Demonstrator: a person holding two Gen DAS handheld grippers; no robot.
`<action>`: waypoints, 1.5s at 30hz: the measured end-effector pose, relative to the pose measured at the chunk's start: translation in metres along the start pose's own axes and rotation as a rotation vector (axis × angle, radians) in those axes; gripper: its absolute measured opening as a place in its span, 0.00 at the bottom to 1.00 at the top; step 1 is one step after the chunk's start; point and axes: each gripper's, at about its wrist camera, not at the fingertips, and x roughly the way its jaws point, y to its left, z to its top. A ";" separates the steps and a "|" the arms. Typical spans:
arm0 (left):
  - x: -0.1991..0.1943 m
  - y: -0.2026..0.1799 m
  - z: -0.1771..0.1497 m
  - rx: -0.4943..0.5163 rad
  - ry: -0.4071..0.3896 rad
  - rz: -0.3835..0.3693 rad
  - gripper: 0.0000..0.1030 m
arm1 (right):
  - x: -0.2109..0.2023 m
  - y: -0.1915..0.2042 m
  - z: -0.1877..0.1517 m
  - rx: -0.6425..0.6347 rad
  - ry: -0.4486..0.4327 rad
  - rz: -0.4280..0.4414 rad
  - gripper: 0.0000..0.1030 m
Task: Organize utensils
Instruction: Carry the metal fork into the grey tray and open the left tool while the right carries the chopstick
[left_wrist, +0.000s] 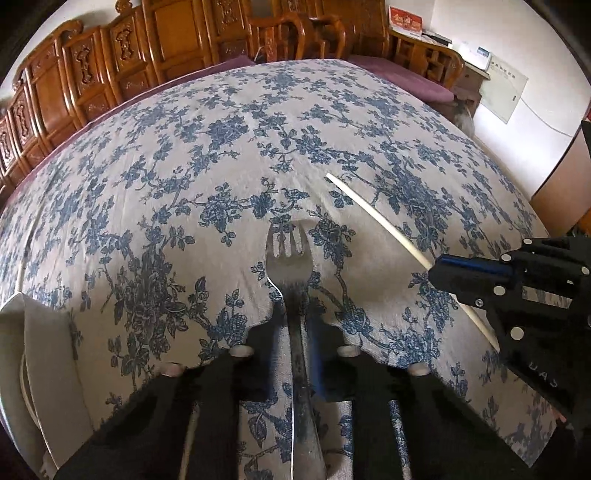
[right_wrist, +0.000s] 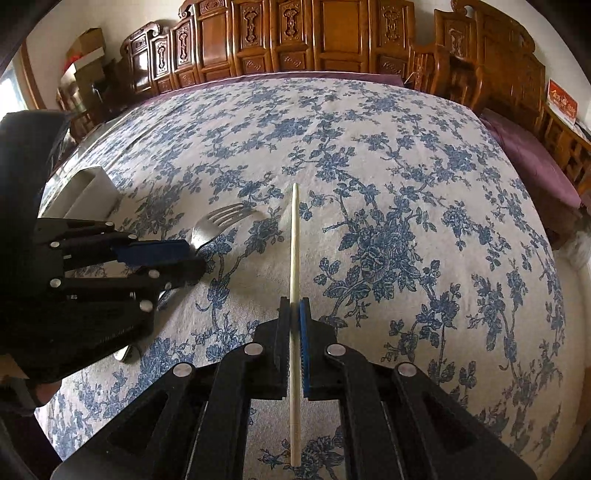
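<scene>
Both tools work low over the blue-flowered tablecloth (right_wrist: 388, 155). The left gripper (left_wrist: 295, 314) has its jaws closed on a metal fork (left_wrist: 290, 254), tines pointing away. The right gripper (right_wrist: 294, 306) pinches a pale chopstick (right_wrist: 294, 236) along its length. Only the right wrist view shows the white holder (right_wrist: 86, 194) standing beyond the fork at the table's left edge. Carved wooden chairs (right_wrist: 332, 33) line the far side.

Both grippers are being angled downward: the left gripper (left_wrist: 295, 332) clamped shut, the right gripper (right_wrist: 294, 325) likewise.
</scene>
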 end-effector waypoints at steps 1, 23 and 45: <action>0.000 0.000 0.000 0.000 0.000 -0.006 0.06 | -0.001 0.000 0.000 0.001 -0.004 0.000 0.06; -0.092 0.025 -0.033 -0.046 -0.176 0.003 0.06 | -0.012 0.037 -0.005 -0.052 -0.065 -0.060 0.06; -0.126 0.035 -0.043 -0.078 -0.233 0.007 0.00 | -0.009 0.040 -0.009 -0.060 -0.050 -0.092 0.06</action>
